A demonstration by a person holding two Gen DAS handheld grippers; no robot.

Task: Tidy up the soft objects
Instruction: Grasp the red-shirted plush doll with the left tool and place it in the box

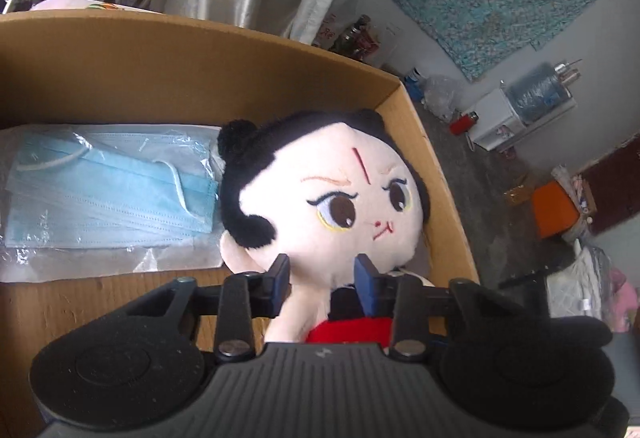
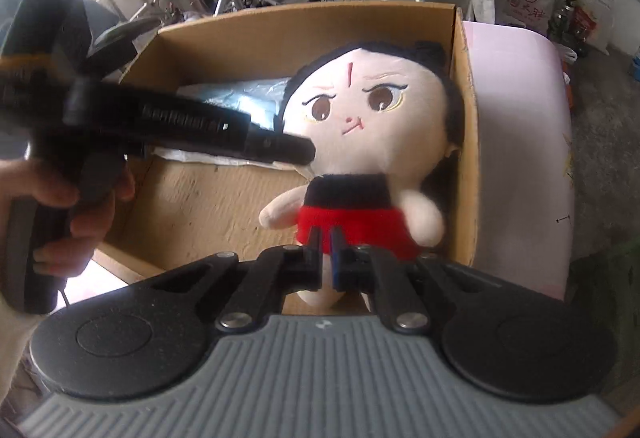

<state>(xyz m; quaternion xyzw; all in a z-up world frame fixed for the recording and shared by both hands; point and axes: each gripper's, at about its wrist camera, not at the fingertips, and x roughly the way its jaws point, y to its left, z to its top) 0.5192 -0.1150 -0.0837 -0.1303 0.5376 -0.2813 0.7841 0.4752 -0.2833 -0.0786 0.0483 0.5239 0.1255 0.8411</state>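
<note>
My left claw (image 1: pixel 322 286) is clamped on the plush doll (image 1: pixel 340 194) at the neck, its blue pads (image 1: pixel 280 284) pressing in under the chin from either side. My right claw (image 2: pixel 326 258) is drawn down to a narrow slit, and a fold of the doll's red skirt and the top of one leg sit in that slit; I take it as pinched, though the claw's own body hides the foot below.

The doll lies face up in the right end of the cardboard box (image 1: pixel 168 66), its head near the far right corner. From the left wrist view its body is mostly hidden behind my claw; only a strip of red and one pale arm show. A clear bag of blue face masks (image 1: pixel 108 190) lies flat on the box floor just to the left of the head, and in the right wrist view my left tool covers most of it.

My left hand (image 2: pixel 68 214) is wrapped round the tool's grip at the frame's left edge, blurred and cut off at the wrist, the tool reaching in across the box toward the doll's cheek. Both claws tip steeply down into the box. The box rests on something pale pink (image 2: pixel 520 142); I cannot tell what.
</note>
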